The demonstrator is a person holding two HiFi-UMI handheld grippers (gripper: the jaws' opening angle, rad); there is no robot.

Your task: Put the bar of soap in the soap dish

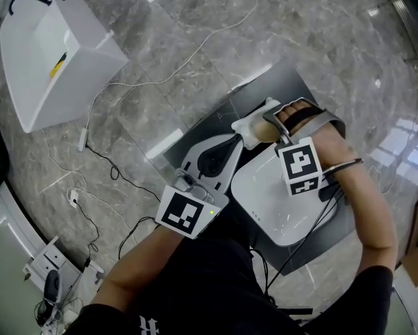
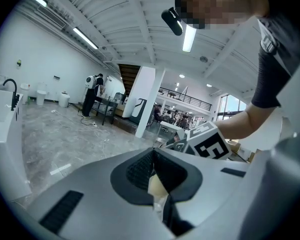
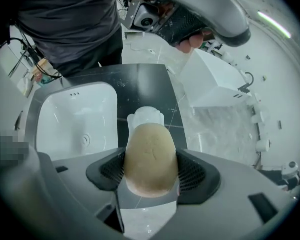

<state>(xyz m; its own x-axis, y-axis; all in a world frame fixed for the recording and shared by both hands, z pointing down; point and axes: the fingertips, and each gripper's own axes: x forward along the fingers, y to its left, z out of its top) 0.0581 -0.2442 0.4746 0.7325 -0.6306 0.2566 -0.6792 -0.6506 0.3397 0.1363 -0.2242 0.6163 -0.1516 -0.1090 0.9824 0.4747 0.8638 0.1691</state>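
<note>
The right gripper (image 3: 151, 174) is clamped on the bar of soap (image 3: 151, 156), a tan oval pinched at its sides between the two dark ribbed pads (image 3: 192, 176), its rounded far end jutting forward past them. Just beyond it on the dark countertop (image 3: 139, 86) sits the white soap dish (image 3: 145, 116). The soap covers the near part of the dish, so only the far rim shows, and whether the bar touches the dish or hangs above it cannot be made out. The white sink (image 3: 97, 114) lies beside the dish, its near corner cut off by the gripper body. In the head view the person's right hand (image 1: 292, 121) and the marker cube (image 1: 301, 166) cover the jaws, and only a pale scrap of the dish peeks out past them. The left gripper (image 2: 155, 169) has its jaws pressed together. A thin cream sliver shows low in the seam between them, too small and too close to identify. Beyond its jaws the right gripper's cube is half hidden by the left gripper's own body. On the marble floor (image 1: 215, 40), a white unit with a black tap (image 1: 51, 61) stands well apart, clipped by the frame edge.
</note>
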